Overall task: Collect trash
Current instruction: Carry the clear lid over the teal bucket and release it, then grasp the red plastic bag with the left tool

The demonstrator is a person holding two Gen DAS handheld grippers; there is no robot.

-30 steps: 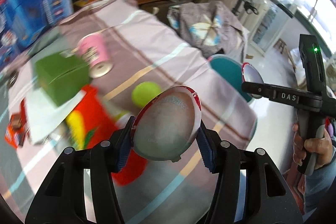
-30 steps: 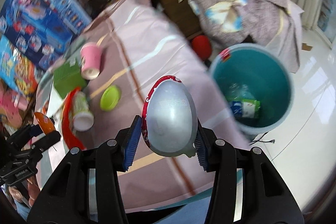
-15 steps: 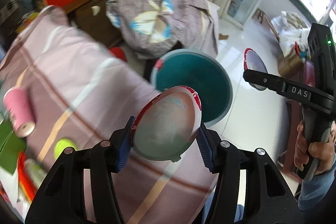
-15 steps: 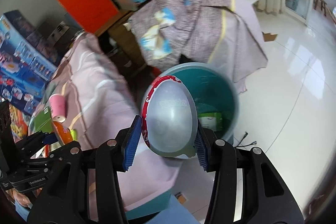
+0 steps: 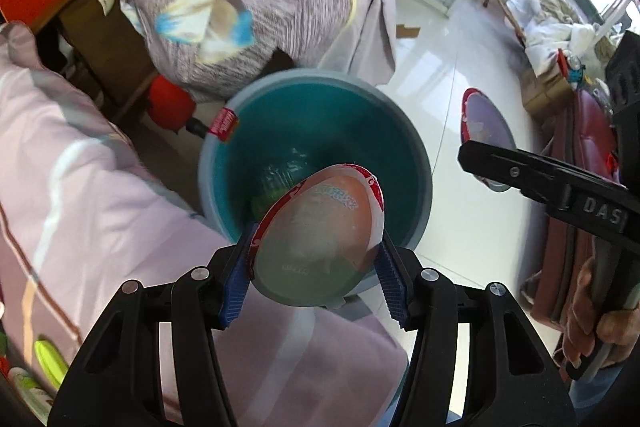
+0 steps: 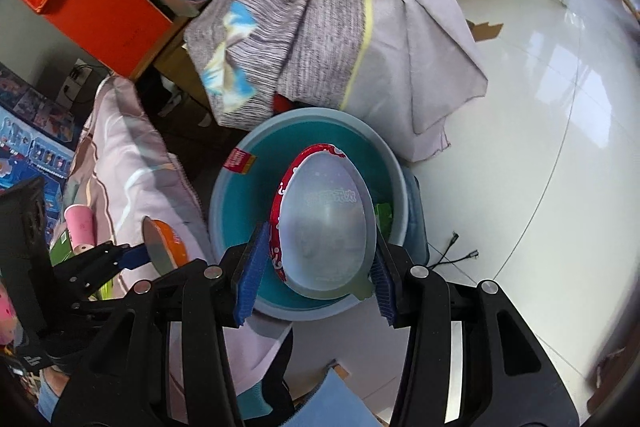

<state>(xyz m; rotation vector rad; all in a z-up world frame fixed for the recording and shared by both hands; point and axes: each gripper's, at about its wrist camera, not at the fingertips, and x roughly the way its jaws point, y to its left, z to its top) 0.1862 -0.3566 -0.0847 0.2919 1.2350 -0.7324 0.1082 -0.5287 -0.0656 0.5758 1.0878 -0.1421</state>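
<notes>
Covered table point(image 5: 80, 211): the largest carrier, under a pink striped cloth; its near corner overhangs the bin on the left-wrist view.
Bin point(image 5: 420, 163): teal bucket on the floor just off the table's corner, with green wrapping already at the bottom (its wall also at point(image 6: 224, 187)).
Right gripper point(image 6: 316, 267): I have it closed on a foil lid point(image 6: 326, 231), red-rimmed and egg-shaped, pinched at its two side edges between the blue pads point(image 6: 250, 275); the lid hangs over the bin's mouth.
Left gripper point(image 5: 314, 271): likewise closed on a second foil lid point(image 5: 320, 239), held edge to edge; it sits over the bin's near rim and the table corner, not squarely over the opening.
Risk, left side: if I release here, I judge the lid could strike the rim or land on the cloth (the thin foil will flutter rather than drop straight).
Risk, both sides: the two tools are close together, so a hasty release could knock one lid with the other tool.
Risk, grip: the lids are held only by their edges, and a tilt may let one slip out early onto the floor.
Change from a second ago: both views then faced the tabletop, with the pink cup point(image 6: 80, 227) central; both lids have since been carried off its edge to the bin, the grips unchanged.
</notes>
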